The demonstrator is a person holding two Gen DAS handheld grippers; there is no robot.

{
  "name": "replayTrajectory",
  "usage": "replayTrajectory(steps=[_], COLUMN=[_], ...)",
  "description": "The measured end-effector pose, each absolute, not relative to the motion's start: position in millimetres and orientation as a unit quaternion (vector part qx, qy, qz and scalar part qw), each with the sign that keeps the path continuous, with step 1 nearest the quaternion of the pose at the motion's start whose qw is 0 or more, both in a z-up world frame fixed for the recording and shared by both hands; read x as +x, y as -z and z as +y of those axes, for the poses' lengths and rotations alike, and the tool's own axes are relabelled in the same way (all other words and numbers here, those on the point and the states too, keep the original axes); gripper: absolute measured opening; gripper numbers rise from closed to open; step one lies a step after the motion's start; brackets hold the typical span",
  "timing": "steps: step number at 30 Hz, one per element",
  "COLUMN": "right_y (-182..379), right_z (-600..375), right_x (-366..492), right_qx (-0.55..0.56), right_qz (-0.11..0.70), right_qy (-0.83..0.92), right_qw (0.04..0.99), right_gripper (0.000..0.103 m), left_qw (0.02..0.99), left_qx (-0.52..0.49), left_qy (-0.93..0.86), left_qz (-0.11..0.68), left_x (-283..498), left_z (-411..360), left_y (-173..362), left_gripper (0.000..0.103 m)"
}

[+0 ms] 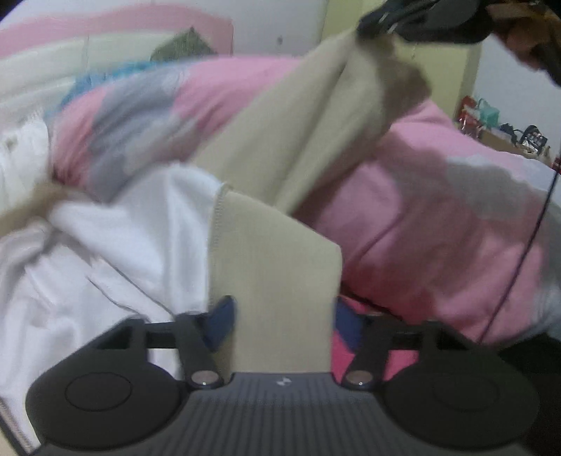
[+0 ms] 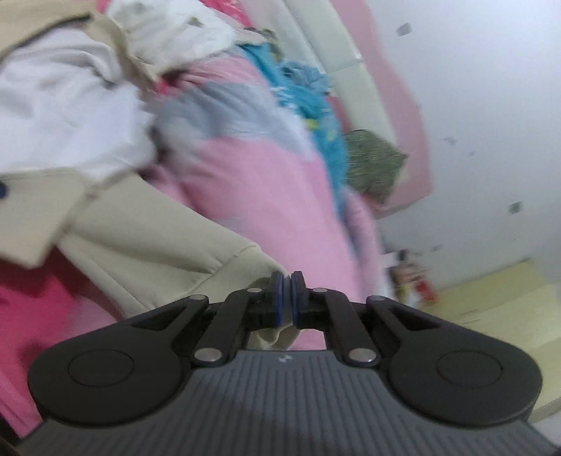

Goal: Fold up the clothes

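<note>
Lifting beige garment point(image 1: 273, 147): right hand-held gripper point(image 2: 287, 298) pinches its edge, left hand-held gripper point(image 1: 280, 315) straddles cloth, grip unclear; folding barely begun.

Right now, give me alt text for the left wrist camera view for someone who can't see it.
A beige garment stretches from between the left gripper fingers up to the right gripper, which pinches its far end at the top of the blurry picture. Beneath lie white clothes and a pink and grey blanket.
</note>
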State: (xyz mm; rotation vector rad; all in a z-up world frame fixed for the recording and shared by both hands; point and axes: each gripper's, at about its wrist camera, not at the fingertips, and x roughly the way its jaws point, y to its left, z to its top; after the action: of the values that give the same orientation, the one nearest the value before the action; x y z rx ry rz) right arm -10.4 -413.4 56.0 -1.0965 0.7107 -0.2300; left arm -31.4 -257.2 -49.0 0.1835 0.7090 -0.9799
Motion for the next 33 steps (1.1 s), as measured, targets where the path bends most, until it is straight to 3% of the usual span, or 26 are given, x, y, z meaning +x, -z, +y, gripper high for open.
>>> replayTrajectory(steps=[5, 7, 12, 13, 14, 16, 20, 25, 27, 28, 29, 33], right_y=[-62, -63, -103, -107, -104, -79, 19, 86, 99, 104, 107, 71], right_z=[-462, -491, -515, -511, -507, -501, -492, -487, -480, -475, -470, -448], right_x=[24, 45, 21, 6, -5, -19, -15, -15, -5, 1, 6, 16], right_qx=[-0.59, -0.571, -0.253, -0.157, -0.066, 0.093, 0.302, 0.471, 0.496, 0.51, 0.521, 0.41], right_qz=[0.253, 0.248, 0.304, 0.316, 0.334, 0.386, 0.47, 0.448, 0.437, 0.43, 0.424, 0.393], right_qy=[0.222, 0.263, 0.184, 0.128, 0.076, -0.008, -0.033, -0.001, -0.012, -0.026, -0.038, -0.033], right_qw=[0.734, 0.737, 0.9, 0.927, 0.937, 0.918, 0.829, 0.76, 0.75, 0.745, 0.74, 0.823], right_gripper=[0.0, 0.002, 0.005, 0.013, 0.031, 0.048, 0.048, 0.05, 0.05, 0.036, 0.008, 0.007], left_qw=[0.802, 0.797, 0.797, 0.797, 0.795, 0.79, 0.772, 0.771, 0.768, 0.765, 0.762, 0.758], left_qx=[0.067, 0.058, -0.025, -0.048, -0.075, -0.128, -0.193, -0.217, -0.228, -0.23, -0.233, -0.267], left_qy=[0.466, 0.466, 0.464, 0.462, 0.459, 0.452, 0.446, 0.444, 0.445, 0.444, 0.442, 0.414], left_qz=[0.367, 0.379, 0.386, 0.386, 0.389, 0.394, 0.411, 0.402, 0.401, 0.406, 0.412, 0.427], left_x=[-24, -24, -12, -8, -3, 6, 12, 7, 3, 2, 0, -8], left_z=[-259, -257, -236, -229, -222, -207, -186, -167, -160, -157, -155, -125], left_y=[69, 78, 86, 86, 86, 87, 88, 80, 81, 83, 85, 93], left_gripper=[0.023, 0.017, 0.006, 0.005, 0.005, 0.004, 0.004, 0.004, 0.004, 0.004, 0.004, 0.03])
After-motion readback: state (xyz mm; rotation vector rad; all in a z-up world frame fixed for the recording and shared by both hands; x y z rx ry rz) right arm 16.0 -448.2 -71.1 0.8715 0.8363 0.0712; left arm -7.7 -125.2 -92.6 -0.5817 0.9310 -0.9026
